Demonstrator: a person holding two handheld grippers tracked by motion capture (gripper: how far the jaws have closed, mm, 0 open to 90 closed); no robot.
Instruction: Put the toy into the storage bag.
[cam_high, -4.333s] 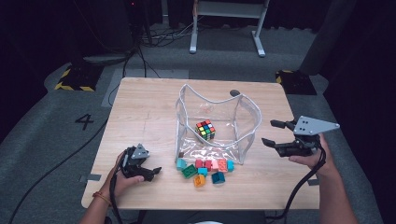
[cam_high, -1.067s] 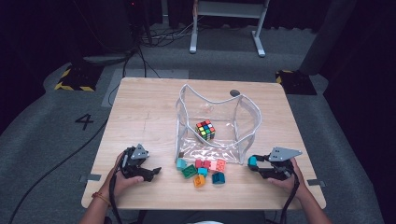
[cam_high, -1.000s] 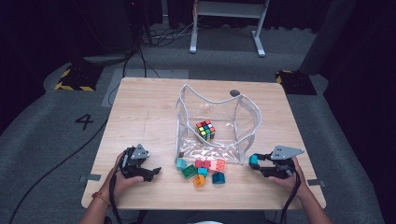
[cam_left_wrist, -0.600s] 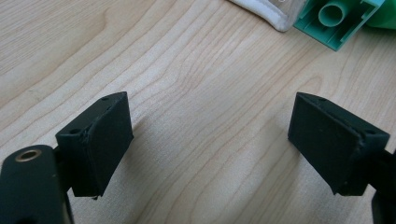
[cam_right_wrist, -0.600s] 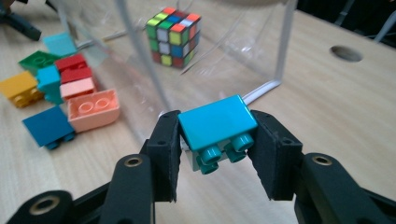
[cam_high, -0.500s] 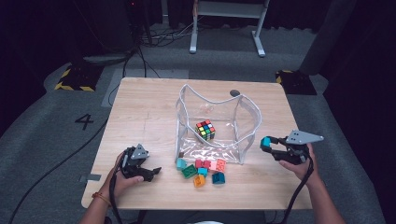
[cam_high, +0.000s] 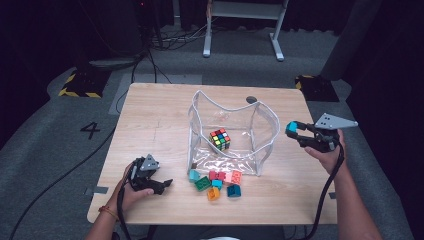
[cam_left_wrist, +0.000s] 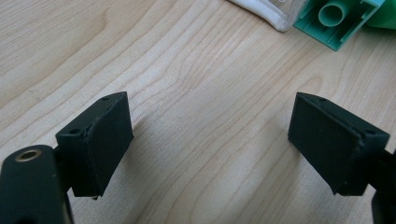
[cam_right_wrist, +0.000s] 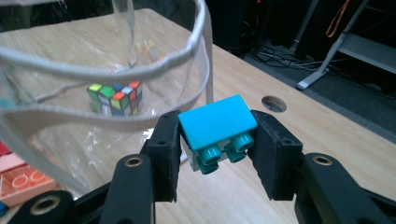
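With your right gripper (cam_high: 296, 131) now raised, clamping 1 cyan brick (cam_right_wrist: 217, 126) at the clear bag's (cam_high: 230, 150) 3 o'clock rim; release inside next; left gripper (cam_high: 162, 184) idle, jaws apart.

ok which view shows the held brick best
The right gripper view: the turquoise brick sits close up between the right gripper pads, studs visible. The high view shows it as a small speck.
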